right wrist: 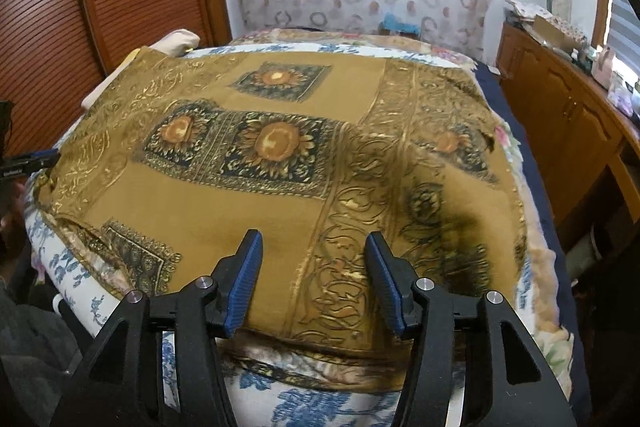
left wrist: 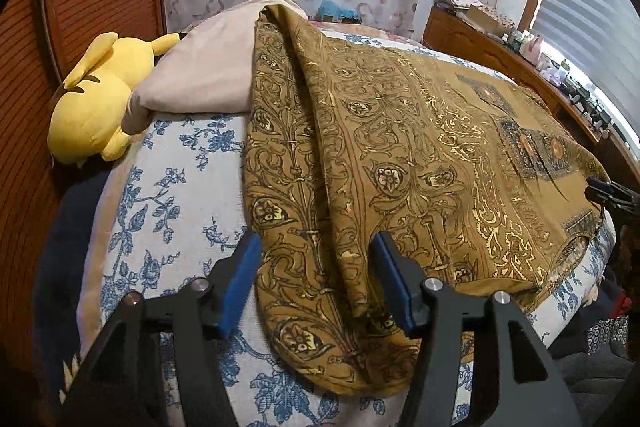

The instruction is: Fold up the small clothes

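Both tools part-open, gripping nothing, over mustard patterned cloth (right wrist: 248,195) on bed (left wrist: 172,163).
Left tool (left wrist: 316,259) straddles cloth's folded edge; right tool (right wrist: 314,259) above its near hem.

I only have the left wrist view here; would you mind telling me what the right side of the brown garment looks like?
Observer: The brown garment lies flat there, showing dark sunflower panels.
Operator: Is the right gripper holding it?
Observer: No, the right gripper is open above the near edge, pads clear of the cloth.
Operator: What lies beyond that far right edge?
Observer: A floral bedcover, then a wooden cabinet beside the bed.
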Tool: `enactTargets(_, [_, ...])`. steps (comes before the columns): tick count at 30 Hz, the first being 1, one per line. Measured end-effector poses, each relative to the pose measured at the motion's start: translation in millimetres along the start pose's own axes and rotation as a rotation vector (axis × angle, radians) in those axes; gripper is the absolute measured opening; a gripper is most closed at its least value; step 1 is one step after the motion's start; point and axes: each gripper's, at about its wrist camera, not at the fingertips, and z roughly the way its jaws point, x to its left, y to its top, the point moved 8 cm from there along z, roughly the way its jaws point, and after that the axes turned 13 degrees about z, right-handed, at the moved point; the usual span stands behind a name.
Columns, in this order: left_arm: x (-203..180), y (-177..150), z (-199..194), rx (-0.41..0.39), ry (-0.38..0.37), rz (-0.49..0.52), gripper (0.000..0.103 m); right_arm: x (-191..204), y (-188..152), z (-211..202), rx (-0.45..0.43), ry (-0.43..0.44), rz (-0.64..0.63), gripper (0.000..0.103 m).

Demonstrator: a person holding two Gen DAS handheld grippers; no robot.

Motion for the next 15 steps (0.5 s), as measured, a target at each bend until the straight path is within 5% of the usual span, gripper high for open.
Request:
enactTargets(13, [-0.8, -1.0, 0.1, -0.022, 0.027, -0.001, 0.058, 10.4, -11.0, 12.7, -0.052, -0.066, -0.04, 0.075])
enactTargets(14, [-0.8, -1.3, -0.7, -0.025, 0.023, -0.008, 0.056, 9.9, -11.8, 12.5, -0.061, -0.068, -0.032, 0.075])
enactTargets(15, [-2.0, -1.4, -2.3, -0.032, 0.011, -0.015, 0.042, 8.9, -12.4, 12.5, -0.067, -0.063, -0.021, 0.076])
